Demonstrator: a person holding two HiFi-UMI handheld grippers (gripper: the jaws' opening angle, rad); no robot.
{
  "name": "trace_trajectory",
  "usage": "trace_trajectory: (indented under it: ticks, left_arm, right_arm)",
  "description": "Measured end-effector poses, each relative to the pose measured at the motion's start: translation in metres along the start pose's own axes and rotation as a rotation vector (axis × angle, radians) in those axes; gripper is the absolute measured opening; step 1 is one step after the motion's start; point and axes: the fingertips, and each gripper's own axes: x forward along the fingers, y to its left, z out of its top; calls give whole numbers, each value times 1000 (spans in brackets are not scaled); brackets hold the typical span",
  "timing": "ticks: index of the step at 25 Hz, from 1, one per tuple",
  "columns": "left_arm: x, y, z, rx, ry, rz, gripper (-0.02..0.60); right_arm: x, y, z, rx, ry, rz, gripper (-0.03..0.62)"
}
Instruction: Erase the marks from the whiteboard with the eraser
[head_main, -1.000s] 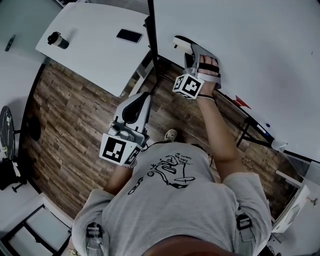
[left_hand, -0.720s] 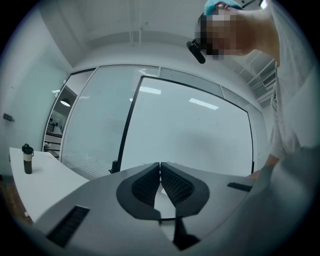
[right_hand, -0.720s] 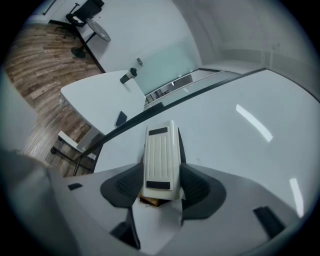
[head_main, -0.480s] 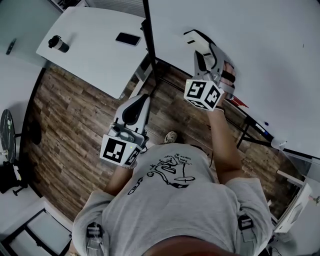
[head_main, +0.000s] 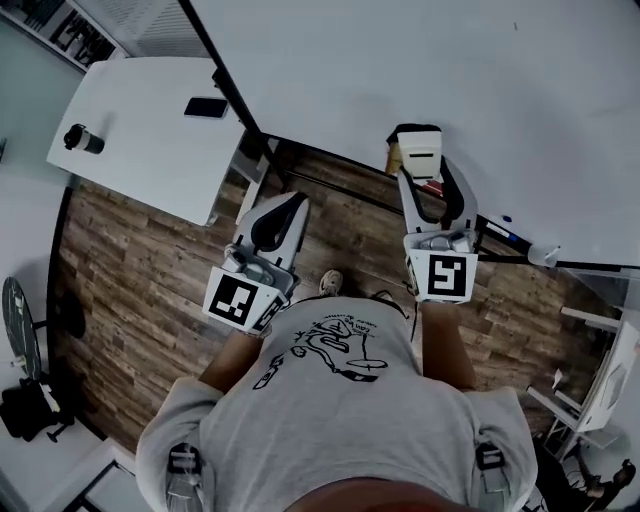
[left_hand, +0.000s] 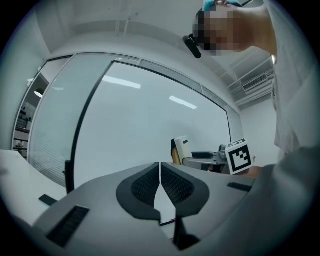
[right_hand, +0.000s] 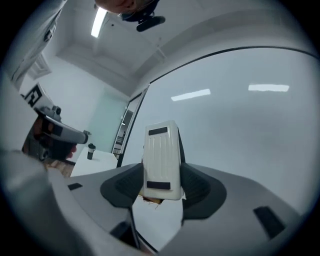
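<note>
Eraser (right_hand: 161, 160): stood clamped lengthwise in the right claw (right_hand: 161, 189), pale ribbed back toward that claw's camera, tan felt edge peeking out below; sat near the lower edge of the whiteboard (head_main: 450, 70) in the head view; could not be called touching or apart from the surface.
Right claw: pressed shut on both long sides of the eraser, squarely and about mid-body.
Whiteboard: looked almost wholly clean in every view; showed only a tiny dark speck (head_main: 516, 27) high up, too small to call a mark with certainty.
Step in hand: judged to be a wiping pass, or the carry toward one.
Doing it well: needed the felt face laid flat on the board, not on one edge; called for steady pressure and overlapping strokes; asked for a firm clamp to stop any twist under drag; warranted care near the ledge (head_main: 500, 236) at the board's foot.
Left claw (left_hand: 160, 186): closed together on nothing; hung idle, low and apart from the board.
Counter (head_main: 140, 130): lay off to the left, carrying a phone (head_main: 205, 107) and a cup (head_main: 83, 139); played no part.
</note>
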Motion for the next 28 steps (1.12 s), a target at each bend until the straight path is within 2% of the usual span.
trace_trajectory:
  ticks: [3,8,14,22,28]
  left_arm:
    - [25,-30,4,24,-8,-70,28]
    - [60,-83,14,20,-44,-181,28]
    - [94,-168,23,38,-68,-311,28]
    - [130,-249,28,29,-96,-444,28]
    - [145,-301,34,39,-107,-530,28]
  right_arm:
    - [-36,-21,-1,74,-9,-20,241]
    - [-96,-60,-3,147,-11,-71,241]
    - [-173,-109,3,218,-31,-149,241]
    - [-245,-151,-6,254,-25,-238,239]
    - [-278,-181,-7,257,-35,-295,239]
